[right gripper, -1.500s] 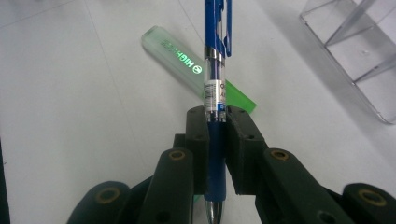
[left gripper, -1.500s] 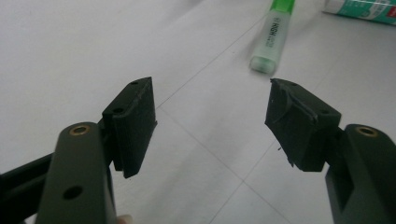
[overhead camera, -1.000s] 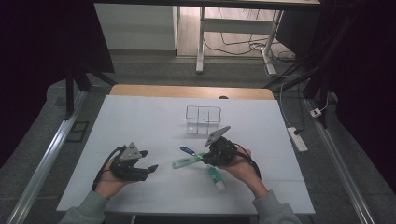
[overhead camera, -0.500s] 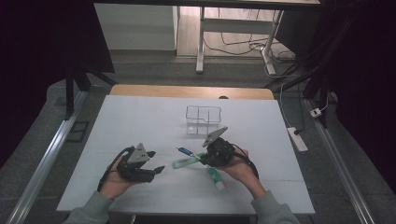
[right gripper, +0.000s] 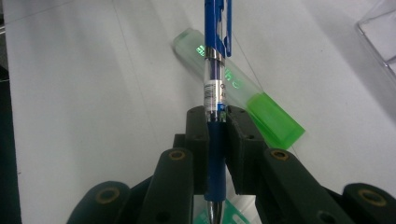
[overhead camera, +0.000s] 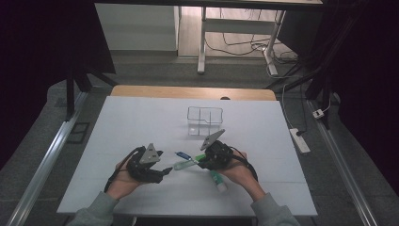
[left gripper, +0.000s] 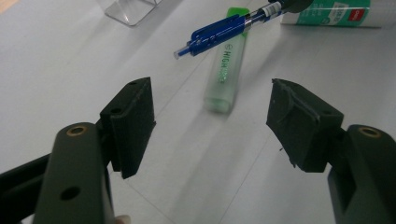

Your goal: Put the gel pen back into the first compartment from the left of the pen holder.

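Left gripper (overhead camera: 165,170) nearer the highlighter (overhead camera: 184,164), jaws just widened.

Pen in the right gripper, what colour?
Blue pen, clear mid-barrel; best seen in right gripper view.

A blue pen (right gripper: 215,88) with a clear middle section and a white label band runs up the centre of the right gripper view, clamped between black jaws. Behind it lies a pale, translucent green highlighter (right gripper: 236,88) with a brighter green cap and green lettering. In the left gripper view, the same blue pen (left gripper: 219,33) sits at upper centre above the green highlighter (left gripper: 226,70), and a white tube (left gripper: 331,13) with green print and a red patch lies at the upper right. The table (overhead camera: 141,122) is white with a tan wooden far edge. The organiser box (overhead camera: 205,120) is clear. Both grippers, left gripper (overhead camera: 165,172) and right gripper (overhead camera: 201,162), are black with grey plates. The sleeves (overhead camera: 96,212) are grey-green.
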Tool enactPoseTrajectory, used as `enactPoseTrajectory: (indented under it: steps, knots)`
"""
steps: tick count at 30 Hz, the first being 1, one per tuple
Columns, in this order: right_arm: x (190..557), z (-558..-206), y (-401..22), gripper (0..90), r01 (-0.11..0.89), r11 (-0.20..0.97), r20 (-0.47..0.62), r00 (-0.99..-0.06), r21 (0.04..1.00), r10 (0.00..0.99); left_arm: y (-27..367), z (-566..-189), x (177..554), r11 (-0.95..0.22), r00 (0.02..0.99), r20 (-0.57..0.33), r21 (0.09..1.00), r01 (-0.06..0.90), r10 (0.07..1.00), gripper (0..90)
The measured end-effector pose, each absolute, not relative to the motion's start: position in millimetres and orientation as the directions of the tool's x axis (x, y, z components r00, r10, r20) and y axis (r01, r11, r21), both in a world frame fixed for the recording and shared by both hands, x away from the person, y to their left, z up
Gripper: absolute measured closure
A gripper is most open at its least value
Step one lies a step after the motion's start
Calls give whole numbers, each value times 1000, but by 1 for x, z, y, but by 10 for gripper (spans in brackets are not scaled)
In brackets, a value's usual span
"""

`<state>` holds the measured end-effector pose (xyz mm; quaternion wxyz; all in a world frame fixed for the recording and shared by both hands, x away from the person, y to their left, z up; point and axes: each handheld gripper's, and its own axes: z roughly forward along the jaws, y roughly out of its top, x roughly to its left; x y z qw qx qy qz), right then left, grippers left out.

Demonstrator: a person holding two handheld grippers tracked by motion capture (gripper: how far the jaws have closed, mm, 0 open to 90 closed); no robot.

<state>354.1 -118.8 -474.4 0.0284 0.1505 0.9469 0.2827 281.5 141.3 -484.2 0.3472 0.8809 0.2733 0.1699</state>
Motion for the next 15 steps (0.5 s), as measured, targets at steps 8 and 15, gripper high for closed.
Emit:
enactPoseTrajectory:
  steps: [8, 15]
  knots:
    - [350, -475, -111, 793, 245, 801, 49, -964, 546, 262, 121, -482, 283, -671, 813, 179, 673, 309, 554, 298]
    - [349, -476, -108, 792, 236, 802, 65, -968, 549, 241, 109, -485, 285, -714, 826, 221, 644, 276, 518, 302]
